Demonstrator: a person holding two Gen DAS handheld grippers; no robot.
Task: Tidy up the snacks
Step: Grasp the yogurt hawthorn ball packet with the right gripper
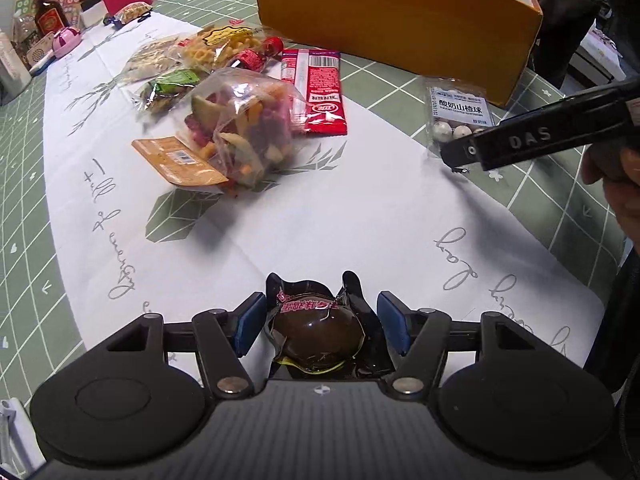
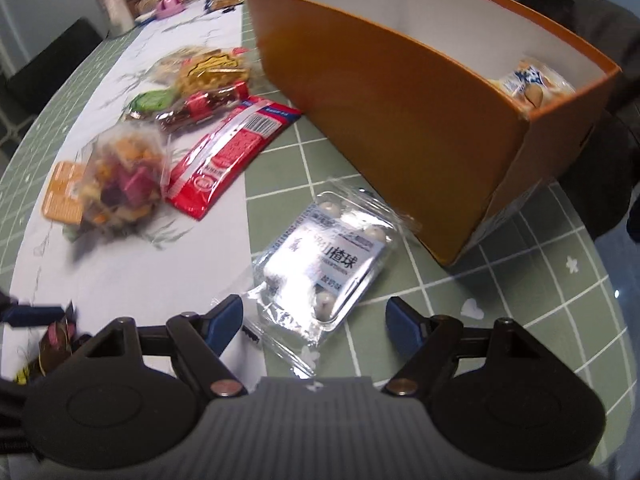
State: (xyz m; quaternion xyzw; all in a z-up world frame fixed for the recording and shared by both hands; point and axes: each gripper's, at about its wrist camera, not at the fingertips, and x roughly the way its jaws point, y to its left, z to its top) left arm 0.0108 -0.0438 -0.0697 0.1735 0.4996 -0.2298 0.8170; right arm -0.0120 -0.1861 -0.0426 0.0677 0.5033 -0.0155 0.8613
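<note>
Left gripper (image 1: 320, 330), angled steeply down, straddles a dark wrapped egg snack (image 1: 318, 330) on the white cloth (image 1: 340, 216); whether its pads press the wrapper cannot be told. Right gripper (image 2: 314, 322), jaws spread and empty, tilts down over the clear hawthorn-ball pack (image 2: 324, 258). Orange box (image 2: 380, 100) holds one packet (image 2: 528, 84); several snacks remain outside.

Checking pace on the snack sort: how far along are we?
Early. Done: one pale packet sits inside the orange box. In hand: the left gripper straddles a dark wrapped snack, jaws not visibly pressing it; the right gripper is open over the clear pack of white balls. Left: the red packet, mixed-fruit bag and pile behind it.
</note>
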